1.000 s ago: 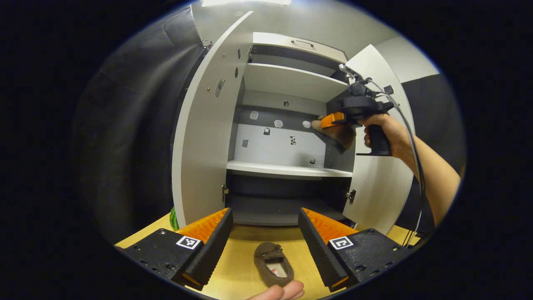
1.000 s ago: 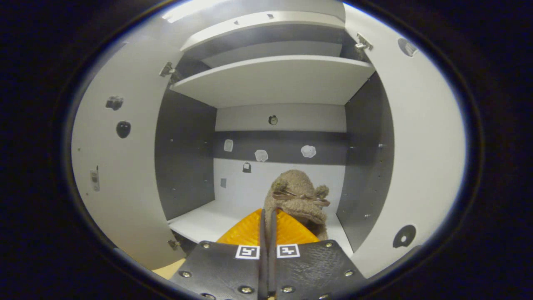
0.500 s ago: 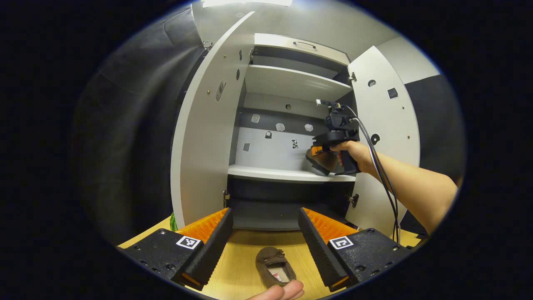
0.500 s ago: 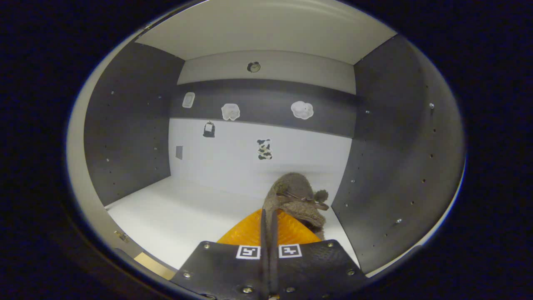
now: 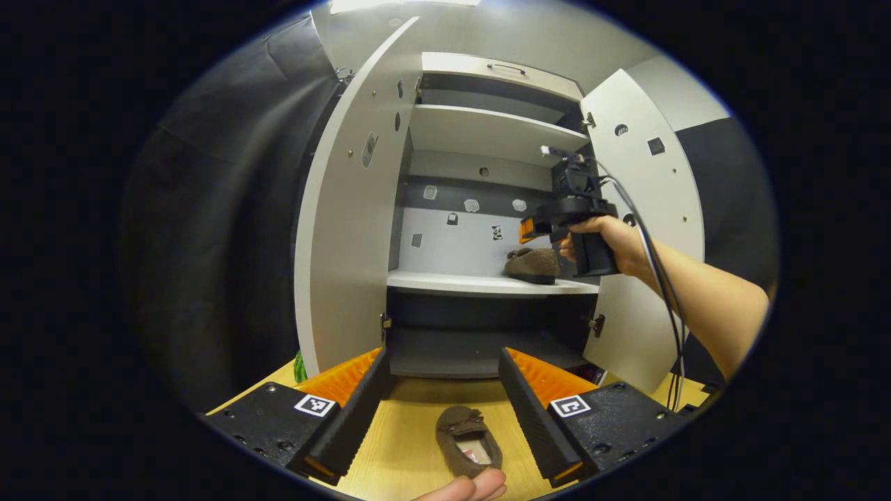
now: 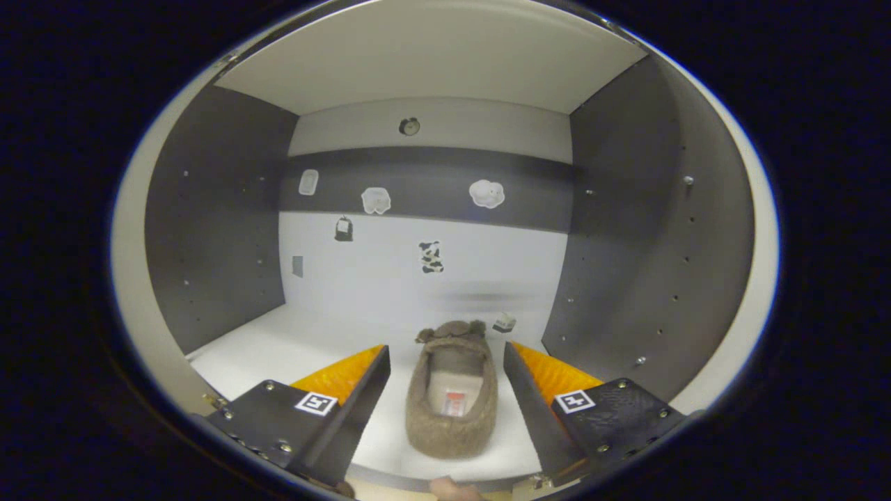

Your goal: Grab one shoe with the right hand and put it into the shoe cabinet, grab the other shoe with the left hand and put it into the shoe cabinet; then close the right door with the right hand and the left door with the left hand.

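Observation:
One brown fuzzy shoe (image 6: 452, 390) rests flat on the white middle shelf (image 6: 278, 348) of the shoe cabinet, near its right wall; the left gripper view has this shoe (image 5: 532, 264) too. My right gripper (image 6: 445, 390) is open, its fingers on either side of the shoe and above it, not pressing it. A hand holds that right gripper (image 5: 532, 226) just above the shelf. The other brown shoe (image 5: 468, 442) lies on the wooden table, between the fingers of my open left gripper (image 5: 442, 393), which hangs above it.
Both cabinet doors stand wide open: the left door (image 5: 341, 229) and the right door (image 5: 644, 229). Another white shelf (image 5: 487, 132) sits above, and a dark compartment (image 5: 480, 341) below. A person's fingertip (image 5: 473, 487) shows at the bottom edge. Something green (image 5: 299, 367) peeks behind the left door.
The right gripper opened and let the shoe go onto the middle shelf, then rose slightly. The left gripper stayed almost still above the table shoe.

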Available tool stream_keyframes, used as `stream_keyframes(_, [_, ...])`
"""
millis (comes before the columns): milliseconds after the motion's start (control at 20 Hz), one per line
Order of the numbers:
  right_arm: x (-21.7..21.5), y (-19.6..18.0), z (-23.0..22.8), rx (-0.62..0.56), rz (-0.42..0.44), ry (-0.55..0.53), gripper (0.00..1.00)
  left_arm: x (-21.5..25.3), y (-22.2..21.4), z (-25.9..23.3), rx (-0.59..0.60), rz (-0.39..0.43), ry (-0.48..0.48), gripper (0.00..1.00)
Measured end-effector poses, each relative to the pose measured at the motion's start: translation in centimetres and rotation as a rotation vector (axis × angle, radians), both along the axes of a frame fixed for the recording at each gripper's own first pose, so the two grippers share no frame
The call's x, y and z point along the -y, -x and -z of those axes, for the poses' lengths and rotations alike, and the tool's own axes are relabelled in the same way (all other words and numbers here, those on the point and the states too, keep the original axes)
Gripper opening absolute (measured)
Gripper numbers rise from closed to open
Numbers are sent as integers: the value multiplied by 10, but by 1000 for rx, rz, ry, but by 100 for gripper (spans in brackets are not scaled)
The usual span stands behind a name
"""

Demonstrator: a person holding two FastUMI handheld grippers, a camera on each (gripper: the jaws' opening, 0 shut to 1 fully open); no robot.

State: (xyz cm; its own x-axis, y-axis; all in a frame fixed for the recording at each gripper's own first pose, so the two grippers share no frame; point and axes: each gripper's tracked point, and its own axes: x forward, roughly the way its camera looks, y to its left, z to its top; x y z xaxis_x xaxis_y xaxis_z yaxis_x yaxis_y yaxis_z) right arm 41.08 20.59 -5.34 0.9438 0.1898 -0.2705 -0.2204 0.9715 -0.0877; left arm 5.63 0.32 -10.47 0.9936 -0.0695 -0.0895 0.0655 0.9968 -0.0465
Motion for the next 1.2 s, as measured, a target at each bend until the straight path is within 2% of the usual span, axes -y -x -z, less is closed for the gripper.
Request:
stream_keyframes(50, [2,17,-7,8,-6,-20,98,0,3,0,-3,-2,-4,96])
stream_keyframes(150, [6,53,-25,37,-22,-58,98,3,8,0,-10,3,-14,94])
stream_keyframes(200, [10,73,-30,42,-26,-78,98,2,10,0,-16,-1,-18,96])
stream_keyframes(450, [42,186,-44,41,-46,-232,97,3,10,8,-52,6,-26,96])
stream_keyframes(600, [88,251,-38,73,12,-253,98,10,11,34,-142,48,6,94])
stream_keyframes(650, [100,272,-38,94,14,-259,96,12,10,41,-163,54,23,97])
stream_keyframes(750, [129,307,-33,125,50,-281,98,12,8,62,-214,48,34,97])
stream_keyframes(950, [162,351,-21,162,75,-298,98,16,-1,112,-333,42,8,97])
stream_keyframes(1200, [193,373,-14,204,115,-330,98,14,-8,174,-467,18,-19,98])
